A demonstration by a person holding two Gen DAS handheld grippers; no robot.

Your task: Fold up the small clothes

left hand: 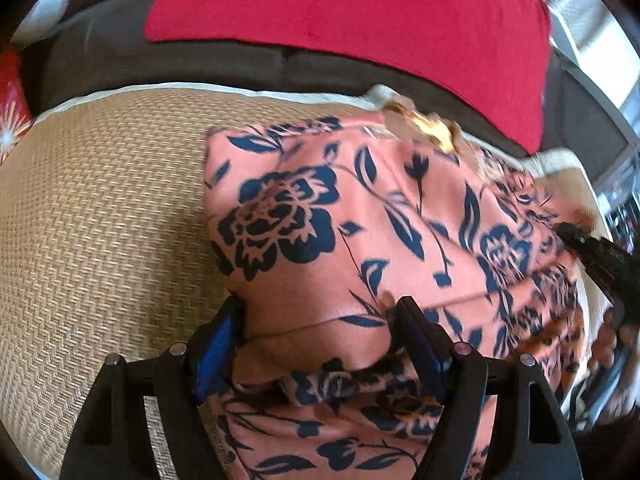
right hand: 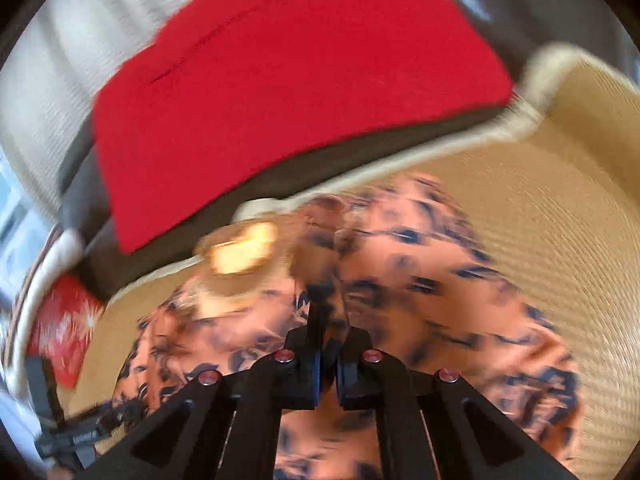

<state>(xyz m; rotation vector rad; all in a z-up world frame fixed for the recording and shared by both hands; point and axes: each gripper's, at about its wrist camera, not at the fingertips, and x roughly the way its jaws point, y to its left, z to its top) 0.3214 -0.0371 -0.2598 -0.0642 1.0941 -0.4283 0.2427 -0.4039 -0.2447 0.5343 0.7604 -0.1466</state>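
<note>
Left wrist view: close above the floral garment (left hand: 360,220), angled steeply down across the woven mat (left hand: 100,220) toward the red cushion (left hand: 360,20). Right wrist view: equally close, blurred, facing down over the same garment (right hand: 400,280). Shared: garment, mat (right hand: 560,200), red cushion (right hand: 300,80), dark sofa (left hand: 160,56).

The whole right wrist view is smeared by motion, so the floral garment (right hand: 400,280) ahead of the fingers (right hand: 308,344) shows no clear pattern or fold lines. The pale yellow patch (right hand: 244,252) left of them is unreadable. In the left wrist view the garment runs past the bottom edge beneath the fingers (left hand: 416,340).
</note>
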